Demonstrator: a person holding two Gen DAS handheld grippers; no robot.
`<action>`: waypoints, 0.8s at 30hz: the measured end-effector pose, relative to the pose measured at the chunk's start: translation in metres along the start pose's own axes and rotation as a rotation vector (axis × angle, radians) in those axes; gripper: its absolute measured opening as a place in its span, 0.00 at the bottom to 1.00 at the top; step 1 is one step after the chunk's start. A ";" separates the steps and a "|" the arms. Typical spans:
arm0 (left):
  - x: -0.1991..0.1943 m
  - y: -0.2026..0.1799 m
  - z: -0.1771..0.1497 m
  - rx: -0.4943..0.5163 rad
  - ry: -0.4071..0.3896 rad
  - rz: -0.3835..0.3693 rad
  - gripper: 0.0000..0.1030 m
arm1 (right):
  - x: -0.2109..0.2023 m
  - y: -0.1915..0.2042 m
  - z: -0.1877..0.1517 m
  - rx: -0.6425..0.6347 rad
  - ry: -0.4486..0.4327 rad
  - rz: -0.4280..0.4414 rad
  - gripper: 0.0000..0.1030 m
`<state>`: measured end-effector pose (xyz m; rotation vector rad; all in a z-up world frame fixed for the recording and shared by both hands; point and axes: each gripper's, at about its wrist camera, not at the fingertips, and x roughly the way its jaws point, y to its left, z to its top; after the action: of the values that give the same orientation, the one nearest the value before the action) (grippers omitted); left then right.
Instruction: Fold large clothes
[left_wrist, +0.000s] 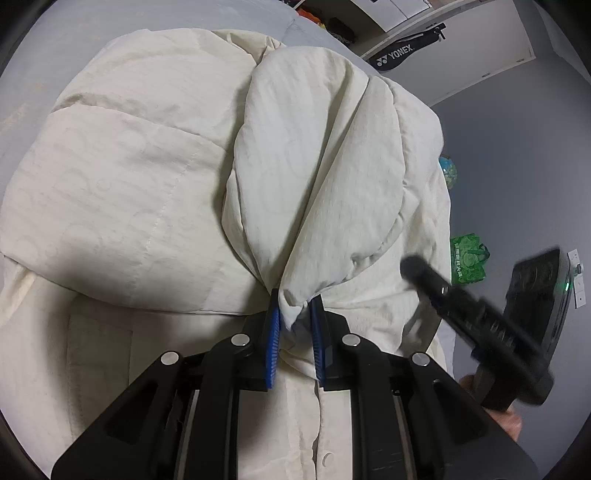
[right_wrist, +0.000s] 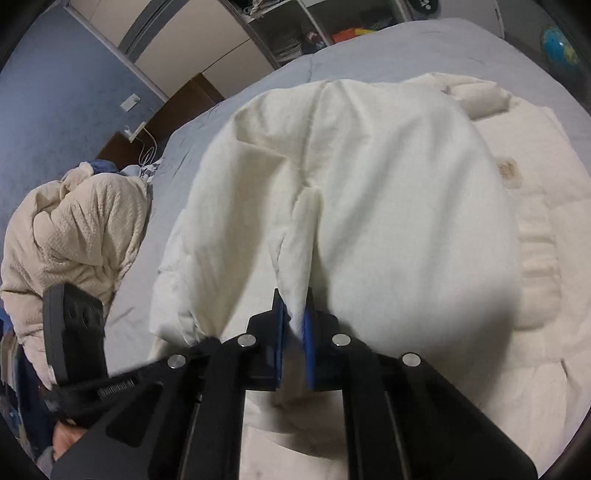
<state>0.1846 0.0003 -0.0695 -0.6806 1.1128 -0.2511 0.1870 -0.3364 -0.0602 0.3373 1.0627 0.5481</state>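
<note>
A large cream padded coat lies spread on a grey bed. My left gripper is shut on a bunched fold of the coat, which rises puffed in front of the blue pads. In the right wrist view the same cream coat fills the middle, and my right gripper is shut on a narrow pleat of its fabric between blue pads. The right gripper's black body shows blurred at the right of the left wrist view. The left gripper's body shows at the lower left of the right wrist view.
A beige knitted garment is heaped at the bed's left edge. Behind the bed stand white shelves and a dark wooden nightstand. On the floor are a green bag and a globe. A racket bag leans by a cabinet.
</note>
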 end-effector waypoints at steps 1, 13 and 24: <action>0.002 -0.001 0.000 0.003 0.002 0.002 0.16 | -0.001 -0.009 -0.007 0.025 -0.004 -0.005 0.06; 0.029 0.002 -0.006 0.033 0.026 0.074 0.26 | 0.019 -0.034 -0.026 0.046 0.024 -0.024 0.05; 0.000 -0.006 -0.017 0.044 -0.033 0.040 0.54 | -0.042 -0.040 -0.028 0.023 -0.005 0.093 0.47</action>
<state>0.1709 -0.0110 -0.0702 -0.6209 1.0856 -0.2283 0.1568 -0.3930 -0.0630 0.4100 1.0530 0.6180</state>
